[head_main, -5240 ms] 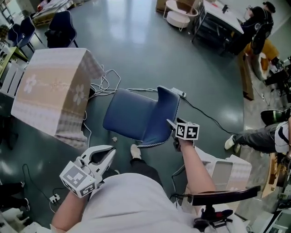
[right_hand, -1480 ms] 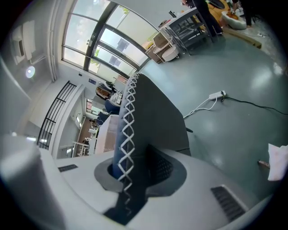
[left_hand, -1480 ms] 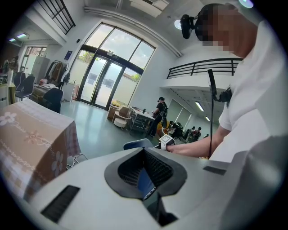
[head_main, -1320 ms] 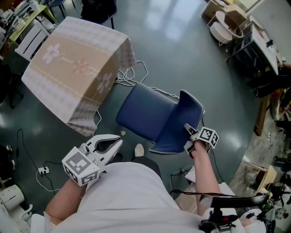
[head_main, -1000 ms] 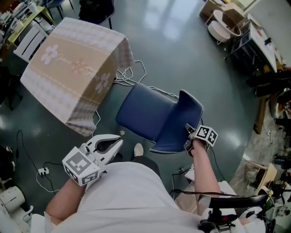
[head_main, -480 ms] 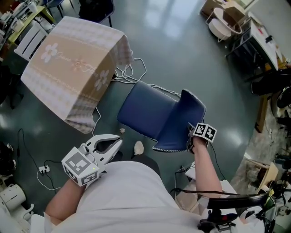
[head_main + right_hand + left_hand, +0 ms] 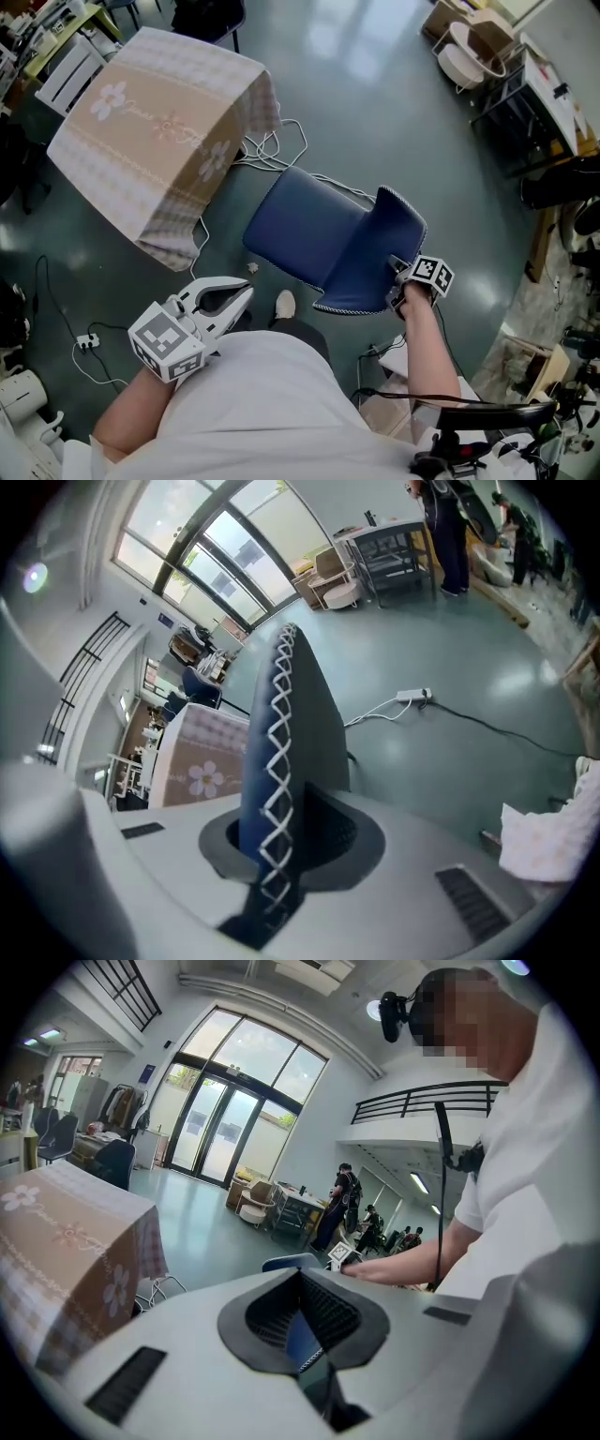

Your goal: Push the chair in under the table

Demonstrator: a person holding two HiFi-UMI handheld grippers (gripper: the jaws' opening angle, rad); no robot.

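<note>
While the left gripper (image 7: 246, 294) sits pressed together, empty, the right gripper (image 7: 397, 272), its jaws just closing tighter, pinches the back of the chair (image 7: 300, 234).

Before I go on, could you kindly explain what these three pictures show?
A person holds a hand tool with two jaws in each hand. The head view comes from a camera on the person's head, looking down; each gripper view comes from a camera riding on that tool. On the floor stand a blue chair and a cloth-covered table, with cables beside them. The right gripper has just been closing its jaws on the chair's backrest edge. The left gripper is shut and holds nothing.
</note>
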